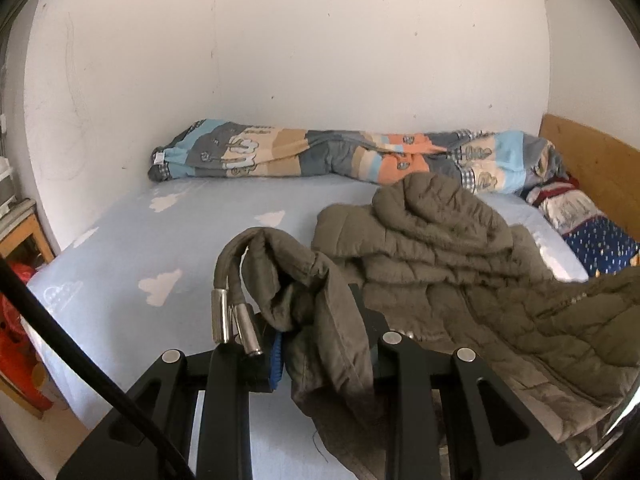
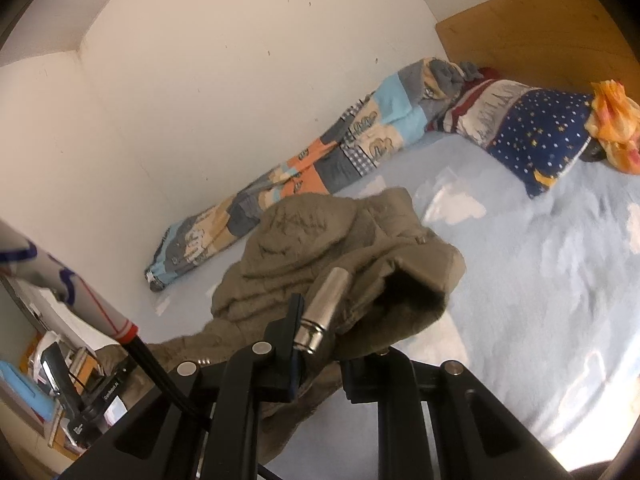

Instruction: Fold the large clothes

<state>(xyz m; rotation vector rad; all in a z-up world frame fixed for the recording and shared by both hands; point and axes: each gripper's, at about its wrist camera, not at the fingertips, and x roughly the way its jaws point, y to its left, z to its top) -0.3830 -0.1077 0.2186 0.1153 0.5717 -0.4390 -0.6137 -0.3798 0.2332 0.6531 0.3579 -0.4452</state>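
An olive quilted jacket [image 1: 440, 248] lies crumpled on the bed's light blue cloud-print sheet [image 1: 140, 240]. My left gripper [image 1: 320, 344] is shut on a bunched edge of the jacket, lifted off the sheet. A drawstring with two metal ends [image 1: 224, 316] loops over its left finger. In the right wrist view the jacket [image 2: 312, 232] rises in a heap in front of my right gripper [image 2: 332, 340]. That gripper is shut on a fold of the jacket, with a metal cord end [image 2: 320, 312] lying against its left finger.
A rolled patchwork quilt [image 1: 320, 156] runs along the white wall at the back. A starry blue pillow [image 2: 536, 132], an orange cloth [image 2: 616, 124] and a wooden headboard [image 2: 540, 36] are at the right. A white sleeve [image 2: 80, 292] and bedside clutter [image 2: 40, 380] are at the left.
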